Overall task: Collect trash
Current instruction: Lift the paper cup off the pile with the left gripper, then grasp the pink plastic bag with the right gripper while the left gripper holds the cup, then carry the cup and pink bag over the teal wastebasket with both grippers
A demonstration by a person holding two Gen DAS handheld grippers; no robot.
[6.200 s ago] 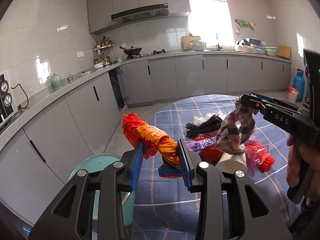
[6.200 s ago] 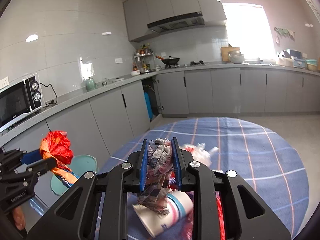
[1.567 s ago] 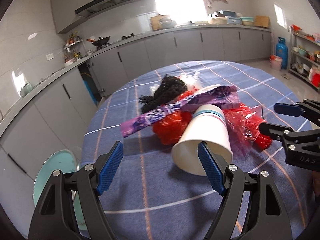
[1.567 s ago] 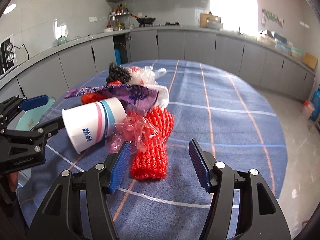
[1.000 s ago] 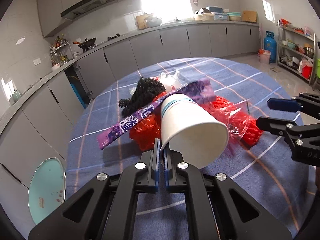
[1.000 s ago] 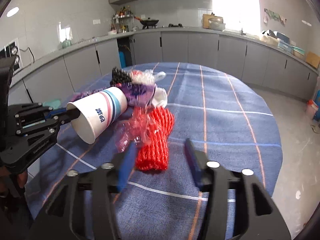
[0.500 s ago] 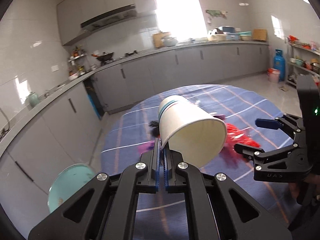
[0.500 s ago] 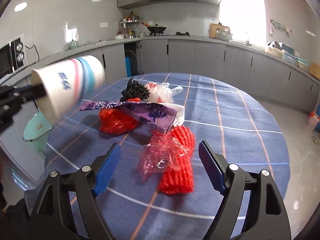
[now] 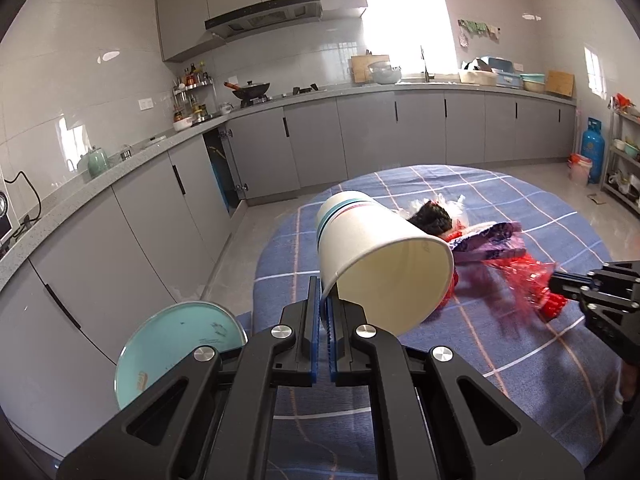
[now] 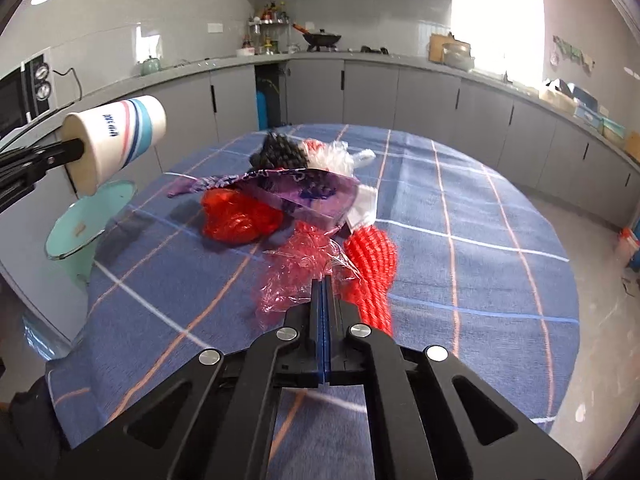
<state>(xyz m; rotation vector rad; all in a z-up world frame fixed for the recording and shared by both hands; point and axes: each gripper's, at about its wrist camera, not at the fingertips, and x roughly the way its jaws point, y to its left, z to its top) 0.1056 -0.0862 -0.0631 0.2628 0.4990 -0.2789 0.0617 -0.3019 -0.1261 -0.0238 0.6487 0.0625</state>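
Observation:
My left gripper is shut on the rim of a white paper cup with blue and red stripes, held in the air past the table's left edge; the cup also shows in the right wrist view. My right gripper is shut on a clear red plastic wrapper and it also shows in the left wrist view. On the round table lie a red mesh net, a purple wrapper, a red bag, a black mesh ball and a clear bag.
A teal trash bin stands on the floor left of the table, below the cup; it shows too in the right wrist view. The table has a blue plaid cloth. Grey kitchen cabinets run along the walls.
My left gripper closed on the cup, lifted it off the table and carried it left toward the bin. My right gripper closed on the red plastic wrapper.

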